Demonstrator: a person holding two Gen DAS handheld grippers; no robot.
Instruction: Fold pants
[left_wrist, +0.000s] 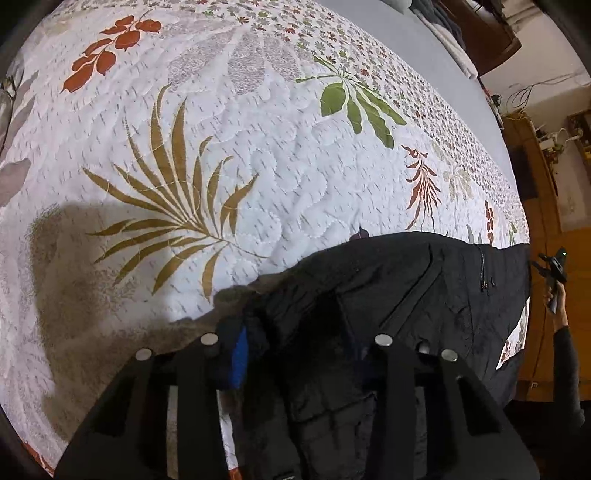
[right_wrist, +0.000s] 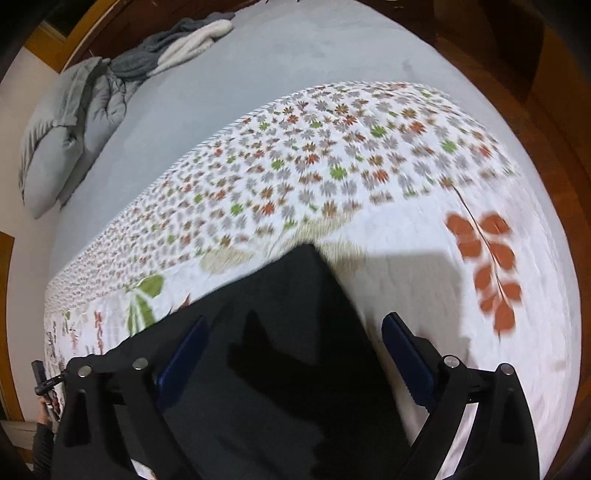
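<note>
Left wrist view: left gripper (left_wrist: 295, 354) fingers clenched on a bunched fold of the black quilted pants (left_wrist: 406, 280), which lie on the white leaf-printed quilted bedspread (left_wrist: 258, 166).

Right wrist view: right gripper (right_wrist: 295, 354) fingers spread wide, released, over flat pants; grey pillow (right_wrist: 55, 147) far off.

Bed (right_wrist: 295, 48) — floral quilt (left_wrist: 258, 155), black pants (left_wrist: 406, 280)
</note>
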